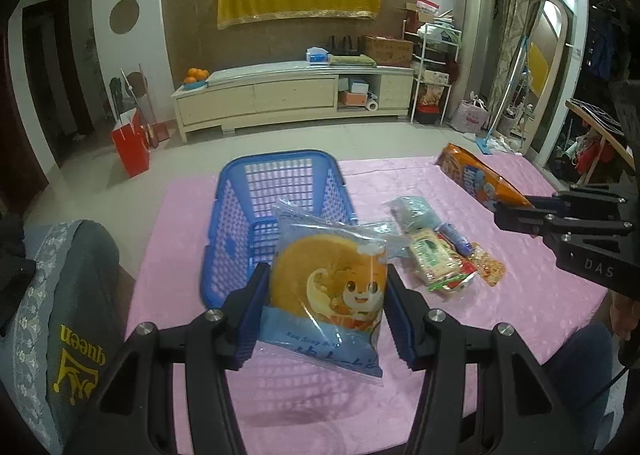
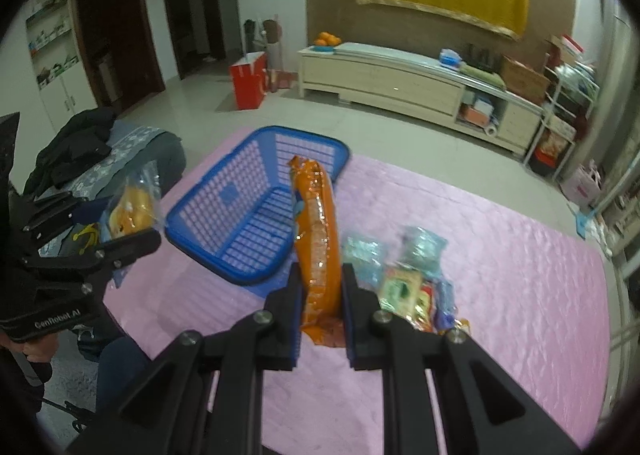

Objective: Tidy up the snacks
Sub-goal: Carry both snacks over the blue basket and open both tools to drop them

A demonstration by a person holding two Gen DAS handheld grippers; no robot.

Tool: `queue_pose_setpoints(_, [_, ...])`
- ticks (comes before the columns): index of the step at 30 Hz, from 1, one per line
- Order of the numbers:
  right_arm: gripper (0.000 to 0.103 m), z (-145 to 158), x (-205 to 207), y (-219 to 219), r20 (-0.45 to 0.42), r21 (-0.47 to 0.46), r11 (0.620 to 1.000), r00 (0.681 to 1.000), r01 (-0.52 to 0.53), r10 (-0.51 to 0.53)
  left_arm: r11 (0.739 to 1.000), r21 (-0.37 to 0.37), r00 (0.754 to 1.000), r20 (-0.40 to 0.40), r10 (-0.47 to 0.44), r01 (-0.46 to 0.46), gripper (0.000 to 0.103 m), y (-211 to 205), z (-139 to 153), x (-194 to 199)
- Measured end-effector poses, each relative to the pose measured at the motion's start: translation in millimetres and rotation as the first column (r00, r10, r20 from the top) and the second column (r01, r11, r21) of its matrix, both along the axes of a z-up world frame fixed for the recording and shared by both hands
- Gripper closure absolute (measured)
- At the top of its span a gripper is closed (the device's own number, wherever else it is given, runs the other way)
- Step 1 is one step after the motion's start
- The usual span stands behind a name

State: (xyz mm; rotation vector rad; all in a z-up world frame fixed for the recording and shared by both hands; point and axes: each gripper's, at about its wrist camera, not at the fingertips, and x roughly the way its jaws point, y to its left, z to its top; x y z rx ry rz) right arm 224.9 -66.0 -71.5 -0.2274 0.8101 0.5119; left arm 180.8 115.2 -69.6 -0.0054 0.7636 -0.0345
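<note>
The left gripper (image 1: pixel 326 287) is clamped on a clear-and-blue bread packet (image 1: pixel 328 291), its two blue pads pressing the packet's left and right edges so that the packet stands up between the fingers, raised above the pink tablecloth (image 1: pixel 520 319). Behind the packet sits the blue basket (image 1: pixel 240 191), empty as far as its mesh floor shows, near the cloth's far left part. The right gripper (image 2: pixel 322 287) is closed on a long orange snack bag (image 2: pixel 318 239), which rises edge-on from between its pads and leans toward the basket's open top. To the right of both held packets, a small heap of snacks (image 1: pixel 440 251) lies loose on the cloth, apart from either gripper.
</note>
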Motion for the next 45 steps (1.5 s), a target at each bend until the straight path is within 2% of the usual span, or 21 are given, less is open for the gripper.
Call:
queue_pose_setpoints(5, [0.082, -7, 7, 28, -0.021, -0.016, 0.999, 0.999, -0.043, 0.043, 1.000, -0.007, 1.000, -0.006, 0.027, -0.027, 0.051, 27, -5, 1])
queue_pose_setpoints(14, [0.082, -37, 27, 77, -0.090, -0.064, 0.993, 0.992, -0.096, 0.090, 0.997, -0.041, 0.997, -0.043, 0.066, -0.067, 0.051, 62, -27, 16])
queue_pose_setpoints(23, [0.082, -58, 36, 104, -0.133, -0.075, 0.988, 0.983, -0.139, 0.128, 0.993, -0.061, 0.993, -0.068, 0.095, -0.099, 0.051, 83, -41, 18])
queue_pose_setpoints(25, [0.078, -61, 37, 105, -0.124, -0.078, 0.989, 0.985, -0.128, 0.117, 0.993, -0.063, 0.993, -0.072, 0.096, -0.100, 0.051, 82, -42, 17])
queue_pose_setpoints(29, [0.038, -67, 42, 103, -0.148, -0.074, 0.992, 0.985, -0.098, 0.086, 0.993, -0.065, 0.992, -0.080, 0.096, -0.101, 0.051, 83, -45, 13])
queue_pose_setpoints(45, [0.028, -48, 38, 58, -0.100, -0.014, 0.999, 0.994, 0.032, -0.033, 0.996, -0.055, 0.995, -0.076, 0.067, -0.071, 0.051, 67, -38, 23])
